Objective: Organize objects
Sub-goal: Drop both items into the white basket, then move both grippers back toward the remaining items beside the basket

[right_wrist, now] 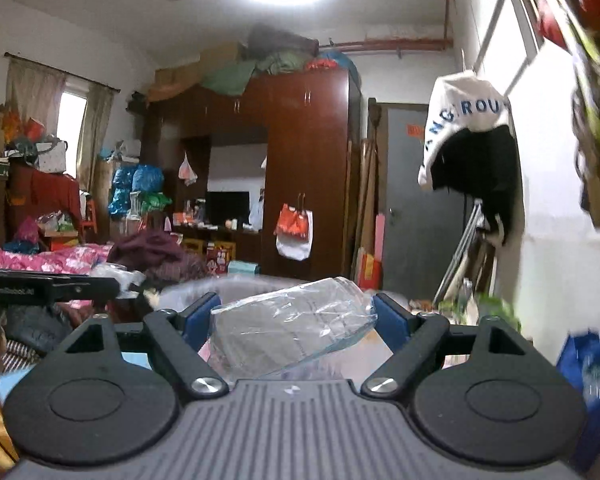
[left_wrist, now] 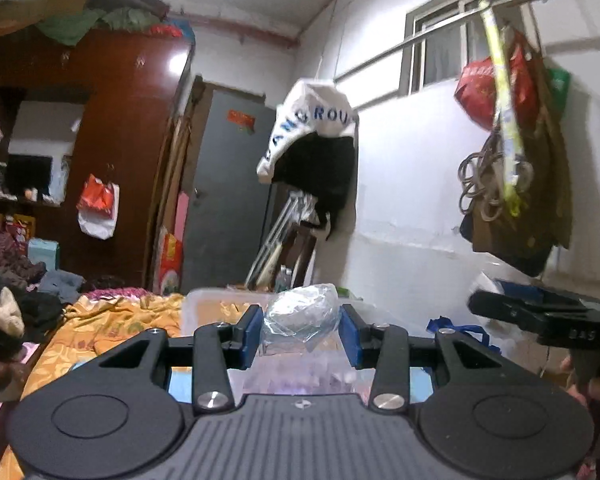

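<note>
My left gripper (left_wrist: pixel 300 330) is shut on a crumpled clear plastic bottle (left_wrist: pixel 300 318), held between its blue pads. My right gripper (right_wrist: pixel 296 322) is shut on another clear plastic bottle (right_wrist: pixel 292 328) that lies sideways across the jaws. A translucent plastic bin (left_wrist: pixel 216 312) stands just beyond the left gripper; its rim also shows behind the right gripper (right_wrist: pixel 256 282). The right gripper's body shows at the right edge of the left wrist view (left_wrist: pixel 548 316), and the left gripper's body at the left of the right wrist view (right_wrist: pixel 48 286).
An orange patterned bedspread (left_wrist: pixel 100 328) with piled clothes (left_wrist: pixel 8 280) lies to the left. A dark wardrobe (right_wrist: pixel 304 168) and grey door (left_wrist: pixel 228 200) stand at the back. Bags hang on the white wall (left_wrist: pixel 512 152). A blue bag (right_wrist: pixel 592 364) sits at lower right.
</note>
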Tool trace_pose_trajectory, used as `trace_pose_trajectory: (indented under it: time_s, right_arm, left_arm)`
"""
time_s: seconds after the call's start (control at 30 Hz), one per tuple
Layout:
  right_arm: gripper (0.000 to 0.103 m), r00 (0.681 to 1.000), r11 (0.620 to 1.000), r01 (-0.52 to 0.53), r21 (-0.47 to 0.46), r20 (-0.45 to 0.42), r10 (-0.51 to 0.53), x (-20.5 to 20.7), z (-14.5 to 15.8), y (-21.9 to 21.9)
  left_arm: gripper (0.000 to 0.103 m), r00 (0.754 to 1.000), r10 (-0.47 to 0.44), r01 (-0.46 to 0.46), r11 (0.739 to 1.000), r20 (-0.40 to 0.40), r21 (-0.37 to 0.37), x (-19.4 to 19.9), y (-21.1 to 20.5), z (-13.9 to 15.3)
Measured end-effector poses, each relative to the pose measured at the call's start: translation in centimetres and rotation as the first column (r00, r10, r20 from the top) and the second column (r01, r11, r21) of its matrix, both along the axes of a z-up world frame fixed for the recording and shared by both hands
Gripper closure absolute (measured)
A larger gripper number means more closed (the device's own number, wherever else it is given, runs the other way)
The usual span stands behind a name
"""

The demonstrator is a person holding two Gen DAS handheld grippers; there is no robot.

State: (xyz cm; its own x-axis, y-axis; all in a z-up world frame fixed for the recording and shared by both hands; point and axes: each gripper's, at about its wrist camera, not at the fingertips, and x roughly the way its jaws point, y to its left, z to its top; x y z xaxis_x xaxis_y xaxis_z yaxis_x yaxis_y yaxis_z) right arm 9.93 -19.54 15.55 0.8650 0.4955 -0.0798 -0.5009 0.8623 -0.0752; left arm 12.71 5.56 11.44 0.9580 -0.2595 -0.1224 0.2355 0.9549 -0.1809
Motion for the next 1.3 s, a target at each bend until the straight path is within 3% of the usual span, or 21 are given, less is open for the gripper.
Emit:
trace_pose_trajectory:
  time_s: [0.13,0.27,0.3,0.33,0.37,0.4,0.5,0.6,0.73,0.9,1.0,1.1,1.2,1.3]
  right_arm:
    - [0.019,0.997,0.999,0.036,-0.024,-0.063,-0.038,6.1,1.9,2.1]
    - [0.018,0.99,0.998,0.042,-0.055,-0.129,-0.049,9.5,1.1,3.3]
    - [0.016,0.988,0.996,0.048,-0.069,-0.146,-0.058,10.1,0.7,3.5]
    - [0.014,0.986,0.996,0.056,-0.071,-0.15,-0.066,10.5,0.5,3.5]
    - [0.007,0.986,0.996,0.055,-0.068,-0.151,-0.065,10.8,0.3,3.4]
    - [0.0,0.984,0.996,0.052,-0.069,-0.166,-0.063,11.0,0.1,3.4]
    - [0.0,0.976,0.997,0.058,-0.045,-0.21,-0.066,9.5,-0.5,2.3]
    - [0.0,0.986,1.0,0.023,-0.016,-0.163,-0.025,6.1,-1.4,0.8]
    - [0.0,0.993,1.0,0.021,-0.001,-0.118,-0.021,2.4,-3.7,-0.2]
    - [0.0,0.977,1.0,-0.028,-0.01,-0.213,0.026,-0.4,-8.3,-1.2]
    - [0.0,0.967,0.999,-0.046,-0.023,-0.253,0.039,-0.8,-9.9,-0.8]
    - [0.001,0.963,0.997,-0.023,-0.071,-0.268,0.003,-0.1,-10.7,-0.2]
    - [0.016,0.954,0.998,-0.034,-0.051,-0.299,0.017,0.2,-11.0,-0.8]
    - [0.024,0.952,0.999,-0.017,-0.047,-0.307,0.002,-0.2,-11.3,-1.4]
  left_arm:
    - [0.057,0.997,0.023,-0.023,1.0,-0.072,0.004,5.9,-1.1,2.2]
    - [0.054,0.992,0.017,-0.015,1.0,-0.127,0.018,9.0,-1.8,1.7]
    - [0.037,0.99,0.005,-0.002,1.0,-0.14,0.028,9.8,-2.1,1.5]
    - [0.027,0.987,-0.006,0.012,0.999,-0.158,0.039,10.6,-2.3,1.3]
    - [0.02,0.986,0.009,-0.002,0.999,-0.165,0.042,10.8,-2.1,0.9]
    - [0.02,0.985,0.031,-0.024,0.999,-0.169,0.045,10.9,-1.9,0.7]
    - [0.02,0.993,0.02,-0.018,1.0,-0.116,0.022,7.9,-0.9,0.1]
    - [0.019,0.998,-0.012,0.014,1.0,-0.068,0.026,3.9,-0.3,-0.6]
    - [0.019,0.996,-0.03,0.031,0.999,-0.082,0.018,0.3,0.2,-2.4]
    - [0.019,0.994,-0.048,0.049,0.999,-0.101,0.005,-3.7,1.0,-7.0]
    - [0.019,0.992,-0.052,0.05,0.999,-0.117,-0.021,-3.9,1.1,-8.2]
    - [0.019,0.989,-0.061,0.063,0.998,-0.131,0.011,-3.2,-0.2,-8.2]
    - [0.019,0.985,-0.076,0.082,0.996,-0.154,0.037,-2.6,-1.8,-8.6]
    - [0.019,0.983,-0.072,0.083,0.995,-0.167,0.059,-2.0,-2.9,-9.2]
